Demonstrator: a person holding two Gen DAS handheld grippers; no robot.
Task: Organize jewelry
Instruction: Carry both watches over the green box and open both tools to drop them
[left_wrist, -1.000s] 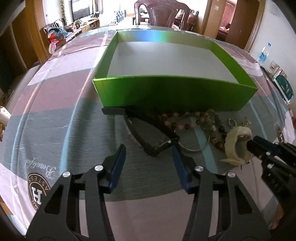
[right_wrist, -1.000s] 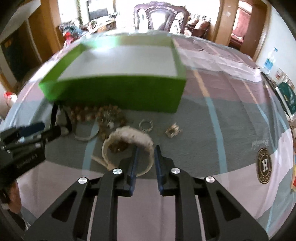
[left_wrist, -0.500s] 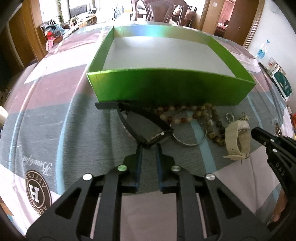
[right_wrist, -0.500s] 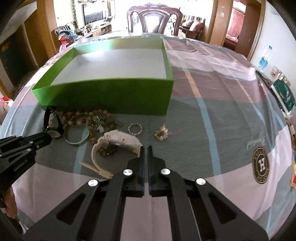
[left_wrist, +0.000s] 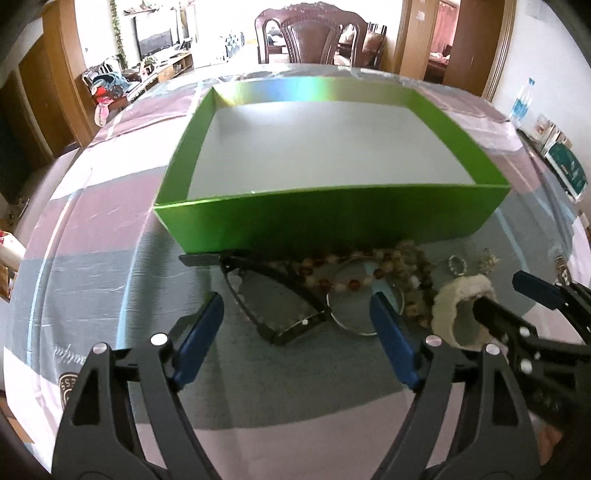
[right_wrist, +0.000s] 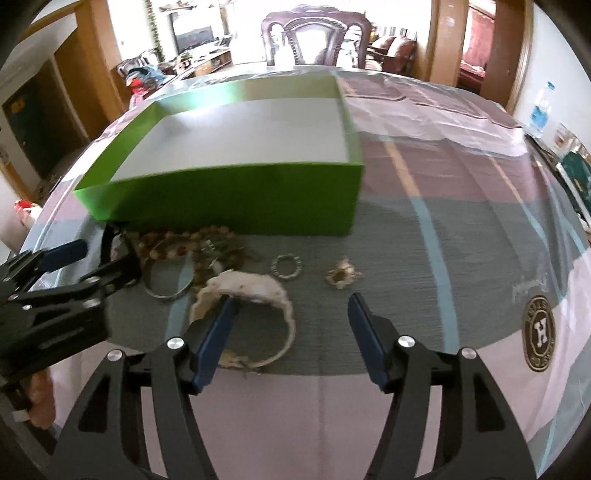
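An empty green box (left_wrist: 332, 225) (right_wrist: 236, 206) stands on the tablecloth. The jewelry lies in front of it: a black watch (left_wrist: 273, 291), bead bracelets (left_wrist: 351, 271) (right_wrist: 192, 243), a silver bangle (left_wrist: 351, 325) (right_wrist: 166, 291), a cream watch band (left_wrist: 461, 295) (right_wrist: 255, 290), a small ring (right_wrist: 286, 266) and a gold brooch (right_wrist: 343, 277). My left gripper (left_wrist: 297, 306) (right_wrist: 105, 256) is opening, with the black watch's near end between its fingers and the pads clear of it. My right gripper (right_wrist: 291, 304) (left_wrist: 496, 291) is opening too. Its left finger sits inside the cream band's loop.
The round table's striped cloth (right_wrist: 461, 229) carries a round logo (right_wrist: 541, 332) at the right. A carved wooden chair (left_wrist: 314, 37) stands beyond the far edge. A water bottle (left_wrist: 522, 101) and boxes (left_wrist: 565, 166) sit at the right rim.
Both grippers, pinched nearly shut half a second ago, now have their jaws spread wide. The jewelry lies where it was.
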